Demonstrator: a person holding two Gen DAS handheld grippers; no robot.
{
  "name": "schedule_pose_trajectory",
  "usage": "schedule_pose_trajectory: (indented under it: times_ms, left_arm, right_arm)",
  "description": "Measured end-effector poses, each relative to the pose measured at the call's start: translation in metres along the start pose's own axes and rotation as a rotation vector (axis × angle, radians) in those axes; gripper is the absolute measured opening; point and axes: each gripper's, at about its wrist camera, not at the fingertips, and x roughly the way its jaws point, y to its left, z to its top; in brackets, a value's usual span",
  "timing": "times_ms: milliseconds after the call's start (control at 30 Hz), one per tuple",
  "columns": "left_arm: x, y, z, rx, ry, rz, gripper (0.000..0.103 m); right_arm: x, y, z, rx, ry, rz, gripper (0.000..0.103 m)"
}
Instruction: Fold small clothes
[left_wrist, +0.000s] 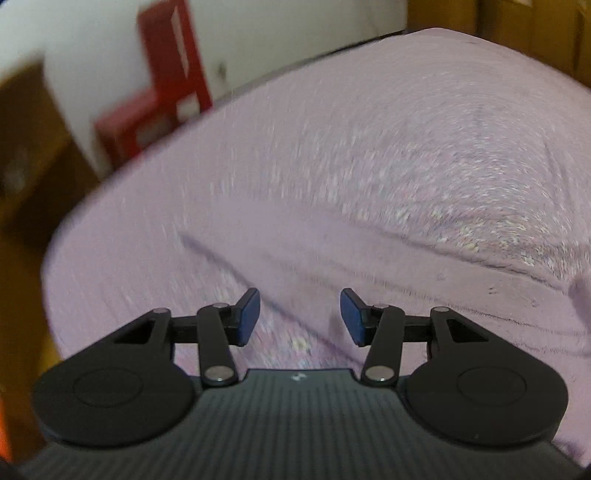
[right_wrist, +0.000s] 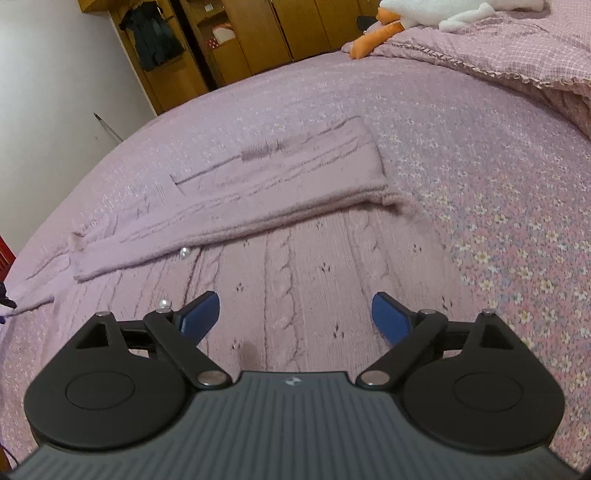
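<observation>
A pale lilac cable-knit sweater (right_wrist: 295, 266) lies flat on the bed, one sleeve (right_wrist: 236, 206) folded across it toward the left. Small pearl beads (right_wrist: 184, 252) sit on the knit. My right gripper (right_wrist: 295, 317) is open and empty, hovering just above the sweater's body. My left gripper (left_wrist: 300, 317) is open and empty above a blurred stretch of lilac knit fabric (left_wrist: 258, 288), with a fold line running under it. The left wrist view is motion-blurred.
The bed has a pink floral cover (right_wrist: 498, 177). A ruffled pink quilt (right_wrist: 517, 48) and a white and orange plush toy (right_wrist: 406, 18) lie at the far right. Wooden wardrobes (right_wrist: 258, 37) stand behind. Red boxes (left_wrist: 166, 85) stand beyond the bed edge.
</observation>
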Motion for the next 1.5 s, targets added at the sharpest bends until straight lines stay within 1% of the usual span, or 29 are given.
schedule_pose_trajectory:
  times_ms: [67, 100, 133, 200, 267, 367, 400, 433, 467, 500, 567, 633, 700, 767, 833, 900, 967, 1067, 1133, 1233, 1400, 1500]
  left_arm:
    - [0.014, 0.007, -0.009, -0.099, 0.040, -0.078, 0.050]
    - [0.018, 0.009, -0.014, -0.135, 0.033, -0.100, 0.050]
    - [0.020, 0.010, -0.017, -0.157, 0.010, -0.105, 0.051]
    - [0.024, 0.005, -0.016, -0.183, -0.022, -0.115, 0.053]
    - [0.028, 0.000, -0.013, -0.198, -0.035, -0.123, 0.054]
    - [0.032, -0.010, -0.006, -0.185, -0.049, -0.141, 0.052]
    - [0.033, -0.011, -0.004, -0.176, -0.058, -0.135, 0.046]
    - [0.032, -0.015, -0.005, -0.166, -0.069, -0.127, 0.025]
    - [0.031, -0.015, -0.006, -0.162, -0.080, -0.120, 0.015]
    - [0.029, -0.011, -0.006, -0.174, -0.085, -0.137, 0.013]
    - [0.013, -0.002, -0.011, -0.208, -0.130, -0.129, 0.012]
    - [-0.008, 0.004, -0.014, -0.198, -0.207, -0.126, 0.012]
    - [-0.029, 0.006, -0.019, -0.170, -0.270, -0.113, 0.012]
    - [-0.049, 0.008, -0.023, -0.148, -0.325, -0.119, 0.012]
    - [-0.067, 0.003, -0.025, -0.095, -0.383, -0.118, 0.012]
    - [-0.082, -0.004, -0.026, -0.054, -0.415, -0.129, 0.012]
    - [-0.098, -0.011, -0.023, -0.048, -0.438, -0.172, 0.012]
    - [-0.124, -0.033, -0.021, -0.027, -0.479, -0.252, 0.012]
    - [-0.144, -0.053, -0.023, 0.004, -0.511, -0.316, 0.012]
    - [-0.171, -0.087, -0.031, 0.050, -0.546, -0.393, 0.012]
    - [-0.200, -0.147, -0.050, 0.118, -0.554, -0.538, 0.012]
    - [-0.212, -0.190, -0.070, 0.186, -0.541, -0.602, 0.012]
  right_arm:
    - [0.000, 0.000, -0.002, -0.012, 0.009, -0.012, 0.094]
    - [0.000, 0.000, -0.003, -0.017, 0.013, -0.018, 0.094]
    - [0.000, 0.000, -0.004, -0.019, 0.013, -0.023, 0.094]
    - [-0.001, 0.001, -0.005, -0.022, 0.023, -0.029, 0.094]
    - [0.000, 0.002, -0.004, -0.032, 0.031, -0.032, 0.094]
    - [0.000, 0.003, -0.002, -0.025, 0.034, -0.038, 0.094]
    - [0.000, 0.003, -0.002, -0.022, 0.035, -0.037, 0.094]
    - [0.000, 0.003, -0.001, -0.020, 0.035, -0.037, 0.094]
    - [0.000, 0.003, -0.001, -0.019, 0.035, -0.035, 0.094]
    - [0.000, 0.003, -0.001, -0.020, 0.035, -0.033, 0.094]
    - [0.000, 0.003, 0.001, -0.027, 0.035, -0.029, 0.094]
    - [0.001, 0.002, 0.002, -0.024, 0.032, -0.029, 0.094]
    - [0.001, 0.001, 0.004, -0.016, 0.031, -0.020, 0.094]
    - [0.003, 0.000, 0.005, -0.009, 0.034, -0.015, 0.094]
    - [0.003, 0.000, 0.005, -0.002, 0.034, -0.010, 0.094]
    - [0.003, 0.000, 0.005, 0.002, 0.033, -0.003, 0.094]
    - [0.002, 0.000, 0.004, 0.005, 0.030, 0.004, 0.094]
    - [-0.001, -0.003, 0.004, 0.016, 0.024, 0.006, 0.094]
    - [-0.002, -0.006, 0.003, 0.028, 0.020, 0.006, 0.094]
    - [-0.005, -0.010, 0.005, 0.034, 0.008, 0.009, 0.094]
    - [-0.012, -0.022, 0.008, 0.067, -0.015, 0.005, 0.094]
    - [-0.014, -0.030, 0.007, 0.093, -0.021, 0.002, 0.094]
